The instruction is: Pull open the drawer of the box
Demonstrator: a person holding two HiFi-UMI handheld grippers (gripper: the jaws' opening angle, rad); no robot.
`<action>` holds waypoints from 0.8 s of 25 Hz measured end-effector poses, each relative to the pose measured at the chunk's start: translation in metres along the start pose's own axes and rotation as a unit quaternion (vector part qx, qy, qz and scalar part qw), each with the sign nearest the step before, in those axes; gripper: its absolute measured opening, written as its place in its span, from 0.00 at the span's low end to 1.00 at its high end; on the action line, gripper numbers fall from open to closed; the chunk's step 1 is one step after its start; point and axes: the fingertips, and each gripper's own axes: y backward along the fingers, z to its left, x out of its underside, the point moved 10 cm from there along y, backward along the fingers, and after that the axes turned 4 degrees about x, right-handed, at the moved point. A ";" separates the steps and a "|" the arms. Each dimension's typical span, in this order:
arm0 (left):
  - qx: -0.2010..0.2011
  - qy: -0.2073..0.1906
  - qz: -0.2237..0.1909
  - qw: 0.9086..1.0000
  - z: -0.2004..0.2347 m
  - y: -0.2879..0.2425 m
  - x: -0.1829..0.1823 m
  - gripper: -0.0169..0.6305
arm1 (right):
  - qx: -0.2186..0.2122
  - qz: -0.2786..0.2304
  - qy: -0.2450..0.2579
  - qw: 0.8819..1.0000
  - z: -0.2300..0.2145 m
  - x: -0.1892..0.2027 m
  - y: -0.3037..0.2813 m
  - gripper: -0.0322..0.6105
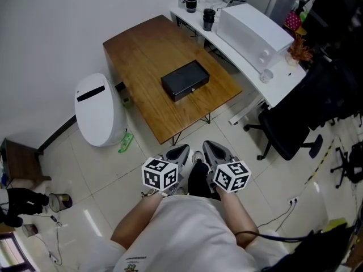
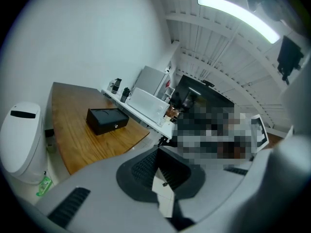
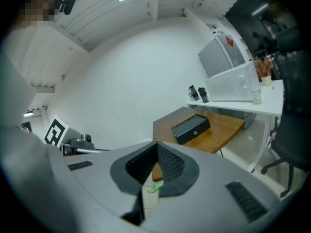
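Observation:
The black box [image 1: 185, 79] lies near the middle of the wooden table [image 1: 142, 50], its drawer front with a small knob facing me and shut. I hold both grippers close to my body, well short of the table. The left gripper [image 1: 180, 150] and the right gripper [image 1: 214, 149] stand side by side above the floor, each with its jaws together and nothing between them. The box [image 2: 107, 119] lies far ahead to the left in the left gripper view, beyond the shut left gripper [image 2: 156, 150]. From the right gripper [image 3: 156, 144] the box [image 3: 190, 127] shows ahead to the right.
A white rounded bin [image 1: 99, 109] stands on the floor left of the table, with a green item [image 1: 126, 142] beside it. Along the table's right runs a white desk [image 1: 283, 89] bearing a white case [image 1: 252, 30] and dark cups. A black office chair [image 1: 286, 132] stands at the right.

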 end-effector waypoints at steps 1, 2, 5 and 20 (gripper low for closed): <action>-0.002 0.003 -0.001 1.000 0.003 -0.007 -0.004 0.03 | -0.003 0.002 0.003 1.000 -0.006 -0.005 -0.007 0.03; -0.004 0.006 -0.002 1.000 0.006 -0.015 -0.008 0.03 | -0.005 0.005 0.005 1.000 -0.012 -0.011 -0.014 0.03; -0.014 0.014 -0.005 1.000 0.016 -0.035 -0.022 0.03 | -0.013 0.015 0.010 1.000 -0.029 -0.025 -0.035 0.03; -0.089 0.029 0.012 0.996 0.075 -0.124 -0.045 0.03 | -0.020 0.084 0.037 0.996 -0.115 -0.035 -0.148 0.06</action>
